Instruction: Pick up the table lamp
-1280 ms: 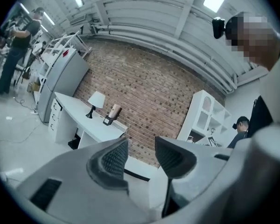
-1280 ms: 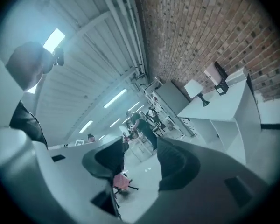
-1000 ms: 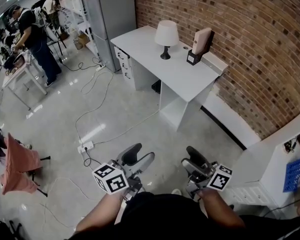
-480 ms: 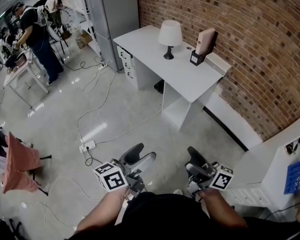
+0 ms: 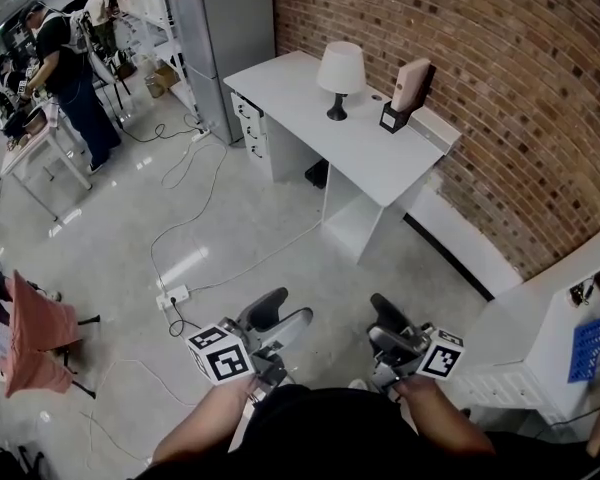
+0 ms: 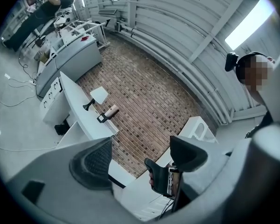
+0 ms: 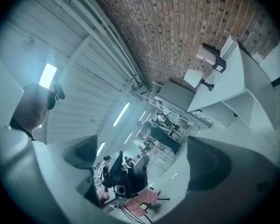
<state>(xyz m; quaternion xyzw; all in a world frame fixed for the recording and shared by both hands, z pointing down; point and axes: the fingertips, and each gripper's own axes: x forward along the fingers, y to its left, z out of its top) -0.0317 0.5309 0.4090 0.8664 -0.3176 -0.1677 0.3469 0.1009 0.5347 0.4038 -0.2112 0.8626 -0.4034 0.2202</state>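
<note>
Snaking cables (image 5: pixel 153 251) separate table lamp (image 5: pixel 340 71) from left tool (image 5: pixel 286 306) and right tool (image 5: pixel 382 320), both open

The head view's right edge crops the blue basket (image 5: pixel 592 346).

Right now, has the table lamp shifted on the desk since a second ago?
No. The table lamp keeps its spot on the white desk, just left of the beige device.

Open floor (image 5: pixel 280 218) runs up to the desk (image 5: pixel 370 158), with loose cables (image 5: pixel 195 183) and a power strip (image 5: pixel 172 294) underfoot; lamp (image 5: pixel 340 73) front clear, beige gadget (image 5: pixel 405 93) near it, brick wall (image 5: pixel 500 88) close behind.
</note>
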